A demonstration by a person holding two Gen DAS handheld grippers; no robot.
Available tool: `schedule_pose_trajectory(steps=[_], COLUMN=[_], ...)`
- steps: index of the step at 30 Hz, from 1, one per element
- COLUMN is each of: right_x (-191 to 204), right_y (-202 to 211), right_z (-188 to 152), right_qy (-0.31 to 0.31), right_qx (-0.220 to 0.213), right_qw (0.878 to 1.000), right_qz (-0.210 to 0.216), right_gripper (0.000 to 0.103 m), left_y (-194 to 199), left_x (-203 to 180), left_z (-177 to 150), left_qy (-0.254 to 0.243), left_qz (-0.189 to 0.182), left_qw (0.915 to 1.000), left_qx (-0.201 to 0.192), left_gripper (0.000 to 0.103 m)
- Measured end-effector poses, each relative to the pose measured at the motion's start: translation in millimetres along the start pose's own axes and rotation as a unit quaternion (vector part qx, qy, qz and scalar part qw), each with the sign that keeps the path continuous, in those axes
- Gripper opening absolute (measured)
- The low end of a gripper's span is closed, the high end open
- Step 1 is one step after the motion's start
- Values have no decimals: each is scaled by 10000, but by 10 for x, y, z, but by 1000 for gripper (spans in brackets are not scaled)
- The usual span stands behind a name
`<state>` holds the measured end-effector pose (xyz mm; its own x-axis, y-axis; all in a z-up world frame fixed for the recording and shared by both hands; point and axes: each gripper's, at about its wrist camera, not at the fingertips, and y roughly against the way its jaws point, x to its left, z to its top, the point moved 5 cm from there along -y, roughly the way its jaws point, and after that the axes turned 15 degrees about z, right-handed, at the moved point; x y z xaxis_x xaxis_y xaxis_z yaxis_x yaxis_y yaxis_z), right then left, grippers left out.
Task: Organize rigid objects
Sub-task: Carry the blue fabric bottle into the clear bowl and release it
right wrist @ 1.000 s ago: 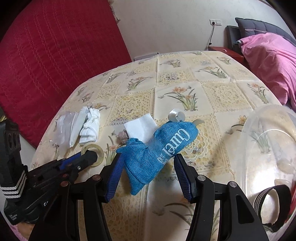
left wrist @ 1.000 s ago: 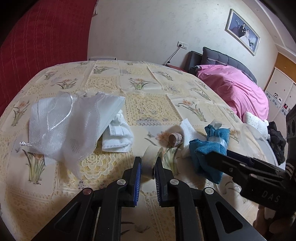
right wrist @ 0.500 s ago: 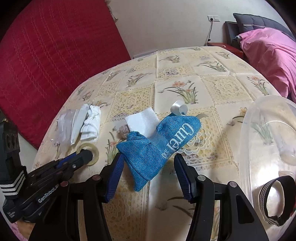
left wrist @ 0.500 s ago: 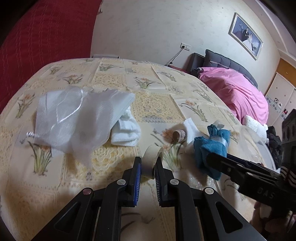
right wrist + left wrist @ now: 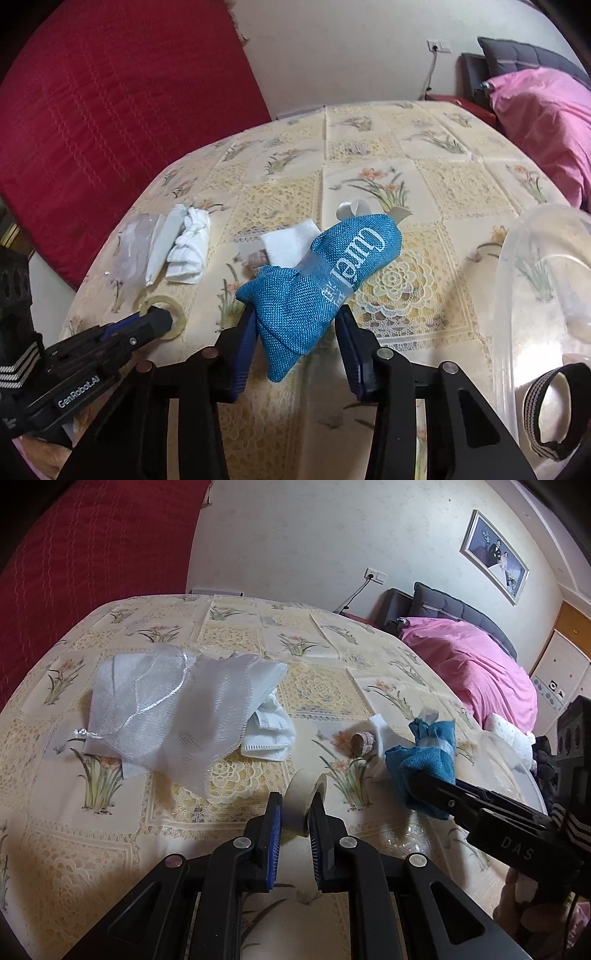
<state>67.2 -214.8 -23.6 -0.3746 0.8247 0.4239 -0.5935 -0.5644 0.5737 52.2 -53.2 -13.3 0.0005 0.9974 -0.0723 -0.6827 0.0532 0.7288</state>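
Beige masking-tape roll [image 5: 304,799] on floral tablecloth [image 5: 236,653] sits clamped in left gripper [image 5: 295,814]; right gripper [image 5: 297,332], closing round blue woven pouch [image 5: 325,266], should pinch its middle squarely before lifting.

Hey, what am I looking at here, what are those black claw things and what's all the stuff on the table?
Those are two hand-held grippers, one in each of a person's hands, each carrying a wide-angle camera that looks along its jaws. One picture comes from the left gripper, the other from the right gripper. The left one is shut on a roll of tape. The right one's jaws are closing around a blue fabric pouch. On the flowered tablecloth also lie a sheer white bag, a folded white cloth, a small spool and, at the right, a clear plastic container.
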Motion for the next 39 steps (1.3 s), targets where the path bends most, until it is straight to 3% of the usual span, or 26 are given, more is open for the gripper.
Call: schedule_pose_trajectory(steps=[12,26,39], right_x=[26,-415,-923], right_y=[423,967,1346], right_z=[56,-18,-177], right_qy=[58,-352,-816], right_qx=[-549,-969,-1105], right_qw=[9985,9940,9881], right_qz=[-45,-376,-695], right_gripper=[42,43,43], left_y=[73,185,247], left_x=[-74,-333,-606], left_z=[57,71,72], left_qy=[-83,-334,-615], left_qz=[0,-90,-174], left_qw=[9999,9991,9975], left_qx=[-117,-230,-304], left_gripper=[15,15,15])
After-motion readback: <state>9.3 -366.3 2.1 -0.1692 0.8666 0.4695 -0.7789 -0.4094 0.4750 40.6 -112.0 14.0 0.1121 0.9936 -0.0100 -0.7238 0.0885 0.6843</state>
